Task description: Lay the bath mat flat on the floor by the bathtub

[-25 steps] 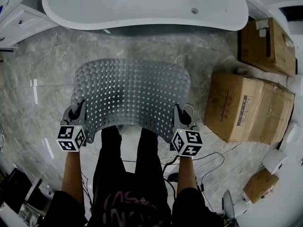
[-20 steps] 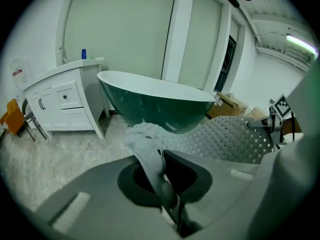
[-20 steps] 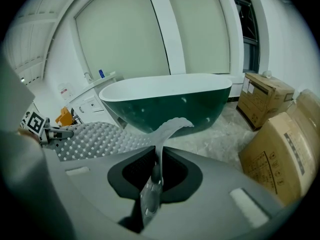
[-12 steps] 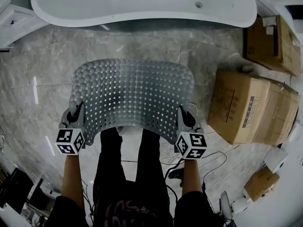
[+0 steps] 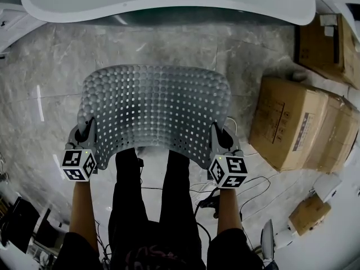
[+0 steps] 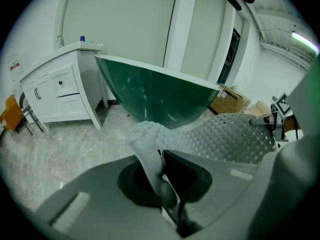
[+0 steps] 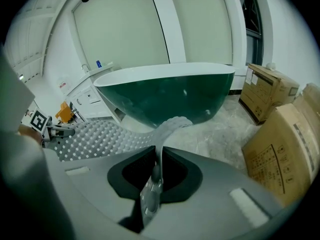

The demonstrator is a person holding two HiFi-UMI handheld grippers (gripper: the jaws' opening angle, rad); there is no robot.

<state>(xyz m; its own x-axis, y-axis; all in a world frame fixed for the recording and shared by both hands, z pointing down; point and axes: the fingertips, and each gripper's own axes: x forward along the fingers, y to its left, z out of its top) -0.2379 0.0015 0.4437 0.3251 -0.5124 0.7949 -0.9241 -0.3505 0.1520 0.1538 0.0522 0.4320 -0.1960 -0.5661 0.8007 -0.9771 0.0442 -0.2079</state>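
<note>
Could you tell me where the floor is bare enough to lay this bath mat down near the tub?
The marble floor between the bathtub and the person's legs looks bare, leftwards past the bath mat. To the right, cardboard boxes crowd it, and cables trail on the floor by the right gripper.

The left tool [image 5: 86, 131] and right tool [image 5: 219, 134] have lowered the bath mat [image 5: 157, 108], seemingly closer to the floor [image 5: 50, 66].

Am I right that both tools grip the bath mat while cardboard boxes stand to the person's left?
Not quite: the head view shows the cardboard boxes to the person's right. The left tool and right tool do grip the bath mat.
</note>
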